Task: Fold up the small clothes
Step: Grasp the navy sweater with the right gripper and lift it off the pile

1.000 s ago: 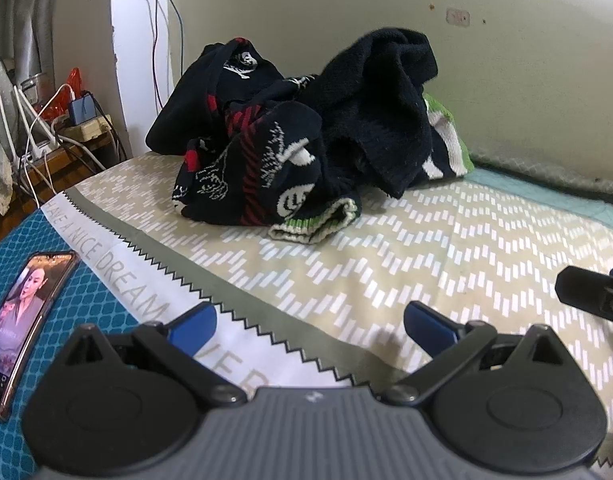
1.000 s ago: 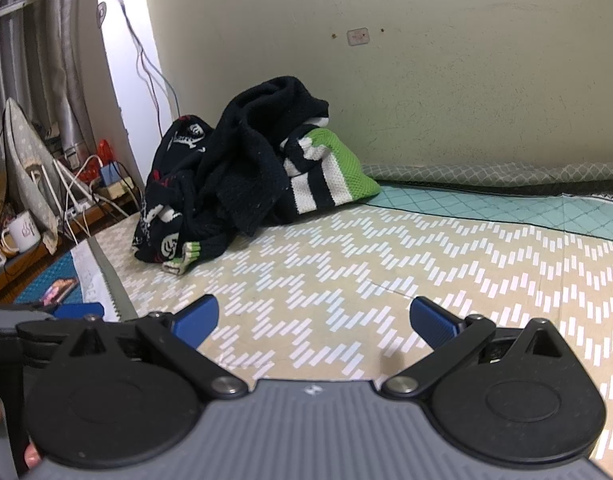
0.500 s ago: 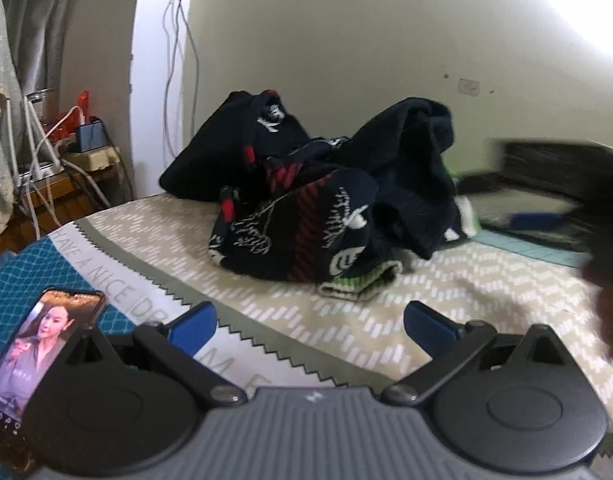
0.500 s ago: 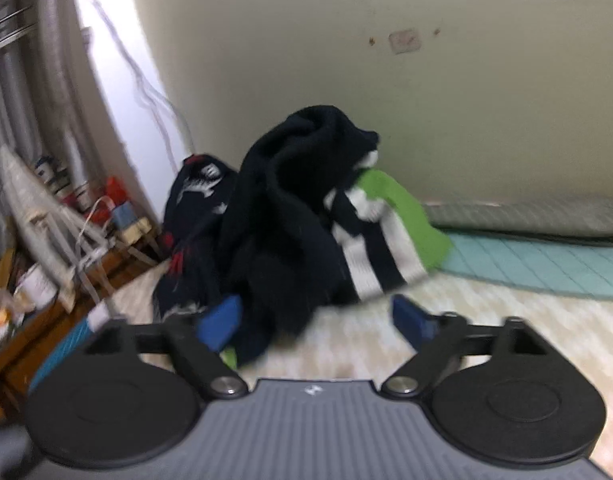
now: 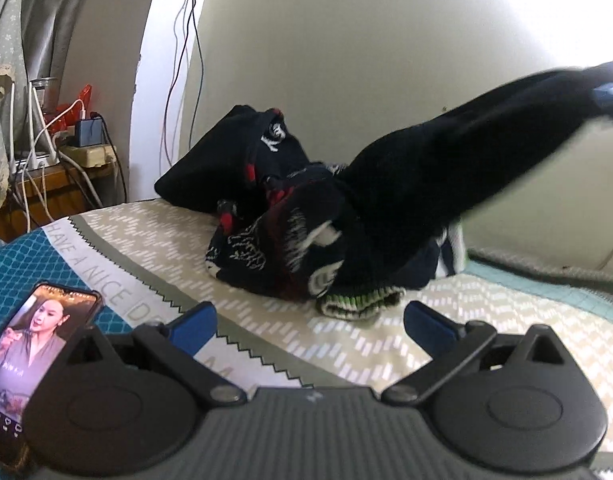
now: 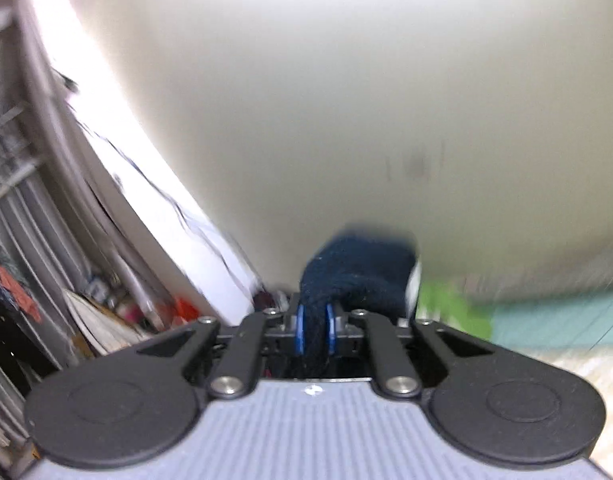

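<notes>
Progress: early, by the look of it. Nothing lies folded; pile of small clothes (image 5: pixel 290 236) sits heaped on the patterned bedcover (image 5: pixel 446 344) near the wall. Dark knit garment (image 5: pixel 458 172), one end raised from the pile, stretches up to the right. Right gripper (image 6: pixel 313 330): jaws just closed, clamped on that garment's fabric. Left gripper (image 5: pixel 310 320): jaws wide apart, empty, short of the pile. Separating, spreading, folding all remain.

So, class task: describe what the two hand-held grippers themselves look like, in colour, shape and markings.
Both match. The left hand-held gripper and right hand-held gripper each have a ribbed grey body with a small white mark, two round black discs, black link arms with silver pivot screws, and blue finger pads.
</notes>
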